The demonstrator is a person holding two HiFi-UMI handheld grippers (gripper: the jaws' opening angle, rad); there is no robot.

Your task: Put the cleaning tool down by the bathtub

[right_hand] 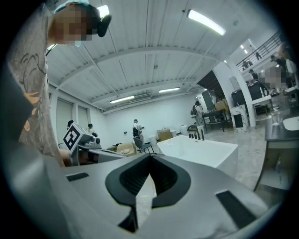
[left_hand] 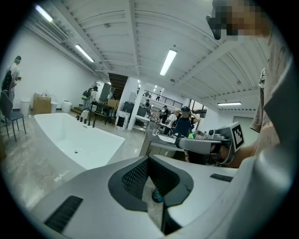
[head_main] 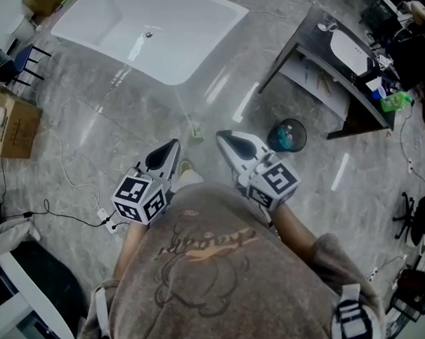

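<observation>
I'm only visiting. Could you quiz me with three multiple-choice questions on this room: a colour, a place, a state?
1. The bathtub is: A white; B black; C green.
2. The round bin stands: A in the bathtub; B on the floor beside the vanity; C on a wall hook.
3. The right gripper is: A wide open; B shut on a brush; C shut, empty.
Answers: 1 A, its shell is white in every view. 2 B, the head view shows it there. 3 C, its jaws meet with nothing between.

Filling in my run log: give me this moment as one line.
left gripper: jaws shut, empty | right gripper: jaws shut, empty | bathtub: ahead on floor, untouched by either gripper
</observation>
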